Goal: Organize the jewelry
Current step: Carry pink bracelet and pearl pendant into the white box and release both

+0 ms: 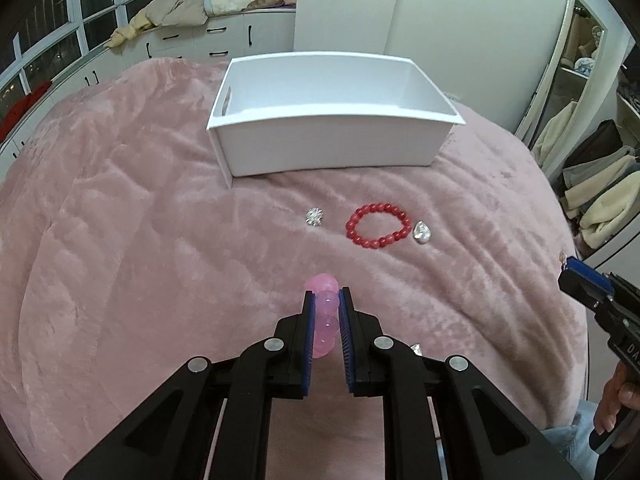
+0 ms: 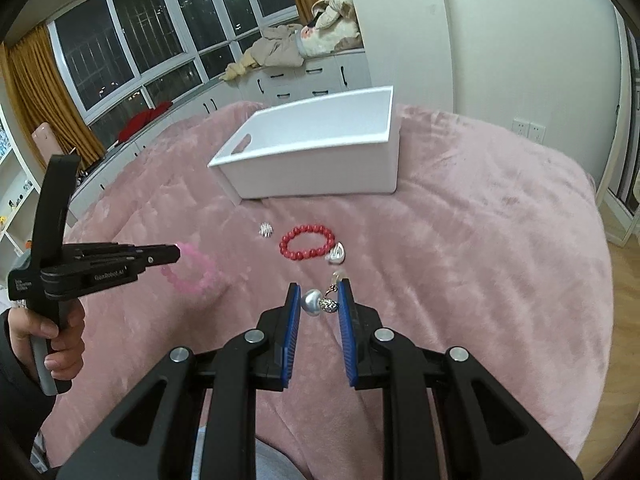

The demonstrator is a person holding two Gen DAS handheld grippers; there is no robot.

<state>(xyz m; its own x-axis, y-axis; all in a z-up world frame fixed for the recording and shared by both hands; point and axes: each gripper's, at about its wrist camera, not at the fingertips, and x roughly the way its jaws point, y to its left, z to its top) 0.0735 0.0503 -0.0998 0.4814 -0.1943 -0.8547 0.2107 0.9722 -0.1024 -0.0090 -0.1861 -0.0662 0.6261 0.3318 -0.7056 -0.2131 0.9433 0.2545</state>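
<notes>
Left gripper (image 1: pixel 326 294) clamped tight on pink bead bracelet (image 1: pixel 324 320), bracelet hanging clear above pink blanket (image 1: pixel 120 240). Right gripper (image 2: pixel 320 292) nearly closed, silver heart earring (image 2: pixel 318 302) pinched between blue pads. Red bracelet (image 1: pixel 379 225), two small silver pieces lie on blanket before white box (image 1: pixel 332 148).

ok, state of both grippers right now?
Left gripper: shut on the pink bead bracelet.
Right gripper: shut on a silver earring, pinched at the tips.
</notes>
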